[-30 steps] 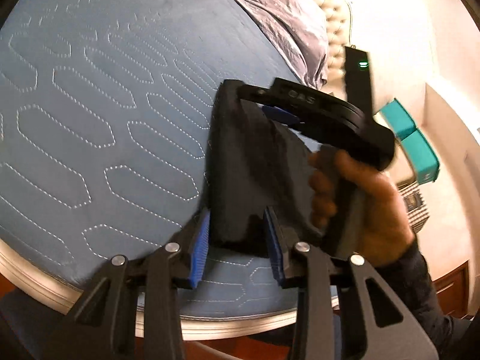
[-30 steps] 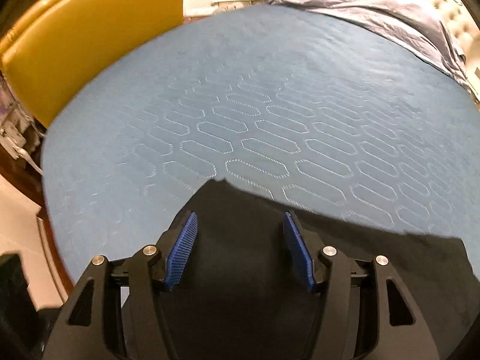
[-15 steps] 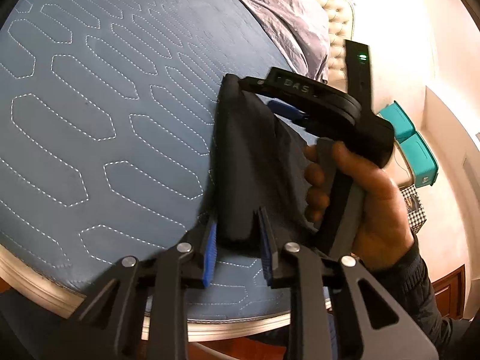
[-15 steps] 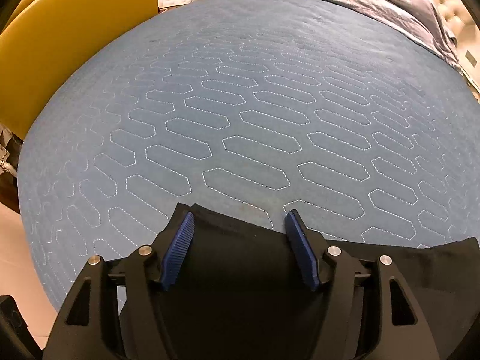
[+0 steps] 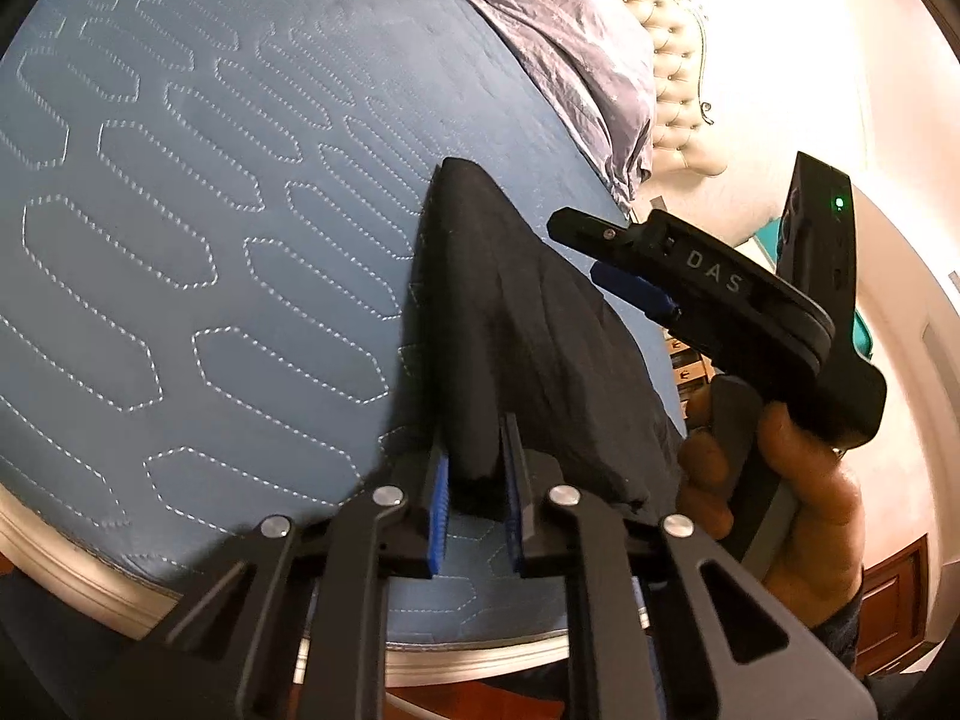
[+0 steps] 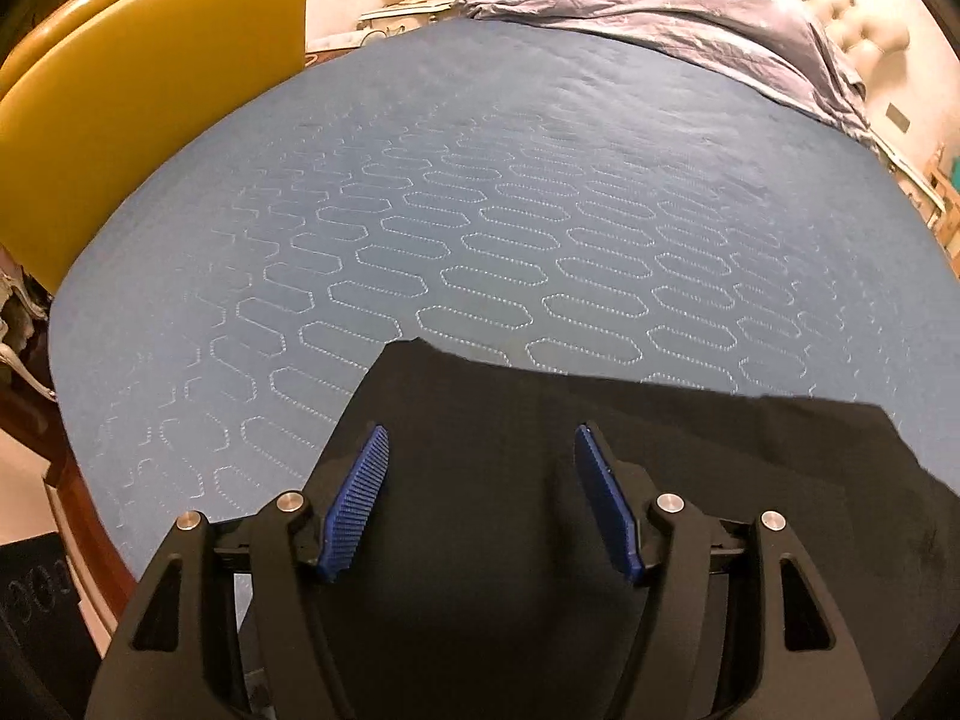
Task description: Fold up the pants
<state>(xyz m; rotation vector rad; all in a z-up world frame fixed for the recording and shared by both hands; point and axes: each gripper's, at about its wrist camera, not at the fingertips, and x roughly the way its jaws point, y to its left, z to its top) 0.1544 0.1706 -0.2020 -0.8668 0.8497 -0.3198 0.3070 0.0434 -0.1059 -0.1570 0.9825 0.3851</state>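
Note:
The black pants lie folded near the front edge of a blue quilted bed. My left gripper is shut on the near folded edge of the pants, which bunches up between its blue pads. My right gripper is open and hovers just above the pants, with nothing between its pads. In the left wrist view the right gripper sits beside the pants' right side, held by a hand.
A crumpled lilac duvet lies at the head of the bed by a tufted headboard. A yellow padded chair stands at the left. Teal boxes stand on the floor at the right. The bed's pale rim runs close below my left gripper.
My left gripper has closed from open onto the pants' edge. My right gripper has lifted and drawn back from the cloth, staying open.

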